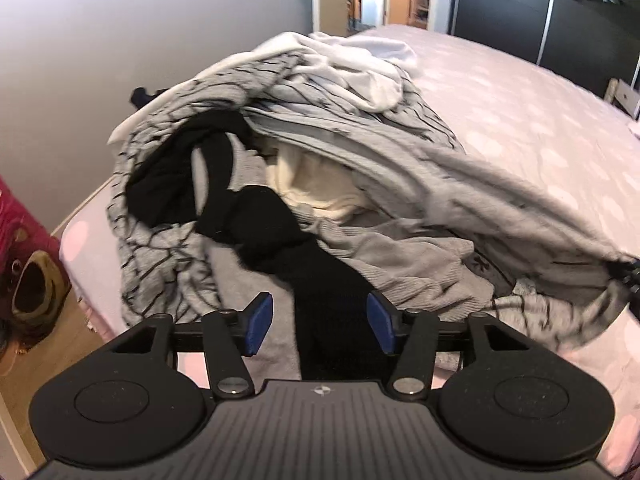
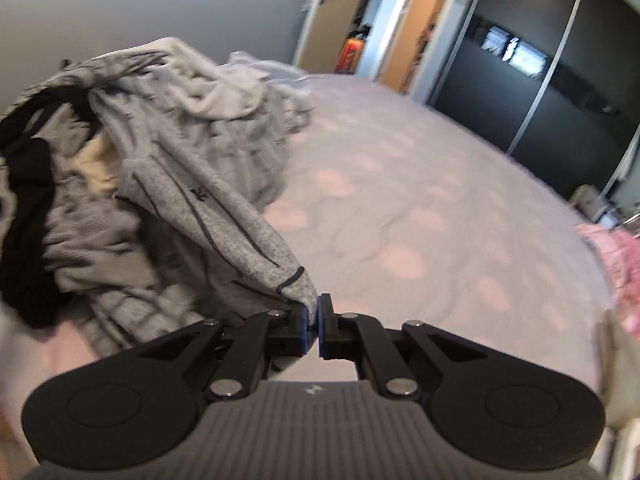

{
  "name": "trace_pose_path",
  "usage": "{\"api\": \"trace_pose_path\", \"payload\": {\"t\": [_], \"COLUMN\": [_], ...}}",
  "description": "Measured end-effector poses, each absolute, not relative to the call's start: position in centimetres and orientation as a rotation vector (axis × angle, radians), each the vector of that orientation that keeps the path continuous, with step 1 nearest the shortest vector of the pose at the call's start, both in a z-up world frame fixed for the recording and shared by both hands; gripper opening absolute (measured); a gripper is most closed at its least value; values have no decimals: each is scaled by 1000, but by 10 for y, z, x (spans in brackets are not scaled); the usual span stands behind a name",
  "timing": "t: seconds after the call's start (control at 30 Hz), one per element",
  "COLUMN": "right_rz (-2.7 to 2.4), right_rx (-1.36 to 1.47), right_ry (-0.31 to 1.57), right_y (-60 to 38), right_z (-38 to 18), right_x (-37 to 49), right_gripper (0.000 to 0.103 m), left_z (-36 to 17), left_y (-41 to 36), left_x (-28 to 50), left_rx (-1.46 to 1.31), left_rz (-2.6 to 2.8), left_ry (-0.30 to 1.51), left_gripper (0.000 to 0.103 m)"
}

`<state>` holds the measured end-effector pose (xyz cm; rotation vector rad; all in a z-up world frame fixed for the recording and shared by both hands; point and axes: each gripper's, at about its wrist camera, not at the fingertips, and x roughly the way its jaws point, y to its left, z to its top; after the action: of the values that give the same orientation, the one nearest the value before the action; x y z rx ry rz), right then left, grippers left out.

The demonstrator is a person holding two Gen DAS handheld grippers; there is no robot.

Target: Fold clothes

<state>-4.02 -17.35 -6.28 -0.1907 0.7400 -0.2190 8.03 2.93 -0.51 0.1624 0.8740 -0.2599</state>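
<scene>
Laundry pile (image 1: 288,184) sits on the bed (image 1: 520,128), toward the bed's left edge, as my landmark. At the pile's left flank lies a grey sheet with black crackle lines (image 1: 160,256). Draped over the pile's front runs a black garment (image 1: 276,236), its lower end passing between the fingers of my left gripper (image 1: 320,322); those fingers stand well apart and their blue pads do not press on the cloth. Behind the black garment, in the pile's middle, a cream piece (image 1: 316,184) shows. White fabric (image 1: 360,60) crowns the pile's far side. From the pile's right side a grey knit garment with dark seams (image 2: 224,224) stretches out taut to my right gripper (image 2: 314,328), whose fingers are clamped tight on its corner.
</scene>
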Motion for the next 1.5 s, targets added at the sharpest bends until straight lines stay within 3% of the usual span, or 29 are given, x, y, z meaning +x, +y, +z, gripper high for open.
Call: {"api": "trace_pose_path", "payload": {"t": [0.1,0.17,0.23,0.5,0.53,0.63,0.7,0.73,0.77,0.9,1.03,1.27,1.5], "right_rz": [-201,-195,-199,-147,-139,-124,-115,-111,-108,-112,-118,-74,25], "right_rx": [-176,-137,-99,23,23,5,-6,-4,-1,1,39,113,190], "right_ry": [749,758,765,773,777,789,789,790,793,787,752,684,711], "right_y": [-169,-173,-180,-194,-193,-189,-188,-188,-188,-190,-194,-210,-227], "right_z": [-71,-75,-78,-91,-94,-100,-103,-103,-104,-102,-89,-45,-12], "right_x": [-36,-33,-30,-24,-22,-17,-15,-14,-13,-13,-19,-44,-64], "right_gripper": [9,16,25,39,39,37,29,18,14,15,30,37,42], "left_z": [-11,-15,-22,-57,-60,-57,-50,-46,-41,-17,11,44,30], "left_y": [15,4,-9,-46,-47,-39,-31,-27,-23,-15,-14,-44,-68], "left_x": [79,77,73,69,70,78,83,83,82,72,55,2,-31], "left_rx": [169,174,204,371,381,332,283,272,260,215,173,215,306], "left_rz": [-310,-358,-395,-414,-401,-395,-398,-386,-375,-398,-470,-653,-724], "left_ry": [868,863,861,857,851,854,854,842,830,791,756,678,712], "left_gripper": [56,60,61,61,58,22,12,11,10,8,7,7,8]}}
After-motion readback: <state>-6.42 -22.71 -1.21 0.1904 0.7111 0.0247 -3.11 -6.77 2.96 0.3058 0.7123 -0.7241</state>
